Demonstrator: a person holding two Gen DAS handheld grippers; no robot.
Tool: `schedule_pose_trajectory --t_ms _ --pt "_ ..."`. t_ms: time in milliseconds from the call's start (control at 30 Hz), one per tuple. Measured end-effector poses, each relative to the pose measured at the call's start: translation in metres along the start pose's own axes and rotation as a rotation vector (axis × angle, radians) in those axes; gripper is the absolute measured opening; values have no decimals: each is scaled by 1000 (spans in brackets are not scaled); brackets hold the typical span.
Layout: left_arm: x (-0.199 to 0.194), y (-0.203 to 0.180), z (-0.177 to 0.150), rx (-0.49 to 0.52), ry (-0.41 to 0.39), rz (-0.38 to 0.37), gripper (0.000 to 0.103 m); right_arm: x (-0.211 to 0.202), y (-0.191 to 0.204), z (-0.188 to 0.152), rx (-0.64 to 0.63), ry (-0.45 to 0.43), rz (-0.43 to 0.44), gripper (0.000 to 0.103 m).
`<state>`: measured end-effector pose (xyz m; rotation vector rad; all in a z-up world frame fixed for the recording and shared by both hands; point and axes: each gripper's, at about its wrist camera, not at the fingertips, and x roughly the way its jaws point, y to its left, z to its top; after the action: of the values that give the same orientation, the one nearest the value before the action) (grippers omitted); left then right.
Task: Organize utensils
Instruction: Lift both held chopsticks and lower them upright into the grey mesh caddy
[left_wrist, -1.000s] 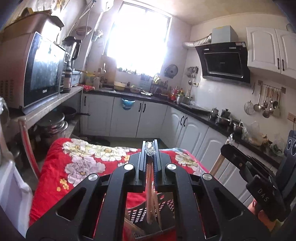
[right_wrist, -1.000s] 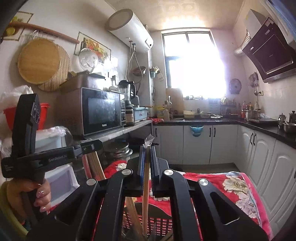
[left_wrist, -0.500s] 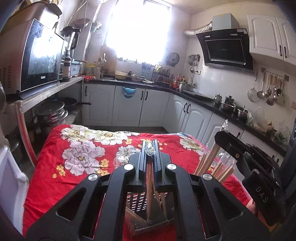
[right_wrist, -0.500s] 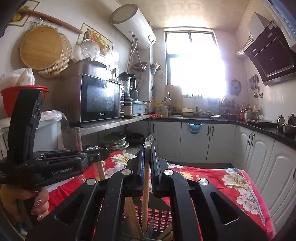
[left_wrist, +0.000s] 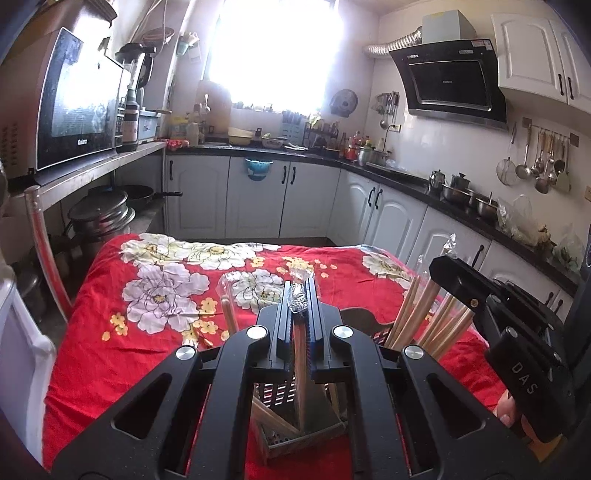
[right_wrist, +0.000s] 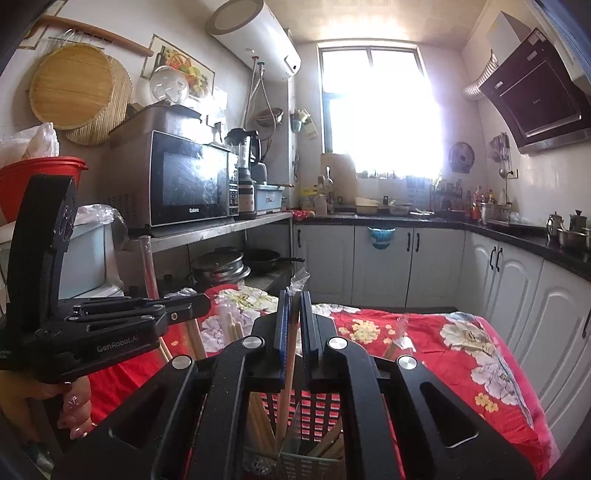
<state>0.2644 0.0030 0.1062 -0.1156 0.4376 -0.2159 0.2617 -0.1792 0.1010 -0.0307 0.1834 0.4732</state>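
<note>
1. Chopsticks (left_wrist: 300, 373) wrapped in clear plastic, clamped upright in left hand-held gripper (left_wrist: 299, 314), over slotted basket (left_wrist: 295, 439) near surface's (left_wrist: 110, 332) near edge.
2. Wrapped chopstick (right_wrist: 289, 354) pinched by right hand-held gripper (right_wrist: 294, 317), lower end inside same basket (right_wrist: 317, 410).

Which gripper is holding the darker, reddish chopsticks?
The left gripper: its wrapped chopsticks are dark reddish brown. The right gripper pinches pale wooden chopsticks. Both pairs hang into the slotted basket.

Red floral tablecloth (left_wrist: 155, 295), seemingly brown basket (right_wrist: 314, 406)
</note>
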Motion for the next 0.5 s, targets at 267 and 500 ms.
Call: schedule_pose_trajectory --t_ms 267,500 --pt "-1 3 -6 -17 33 3 3 0 -4 -6 26 50 -9 9" --pt "-9 6 -8 -29 52 3 9 -5 -6 -10 45 84 -23 28"
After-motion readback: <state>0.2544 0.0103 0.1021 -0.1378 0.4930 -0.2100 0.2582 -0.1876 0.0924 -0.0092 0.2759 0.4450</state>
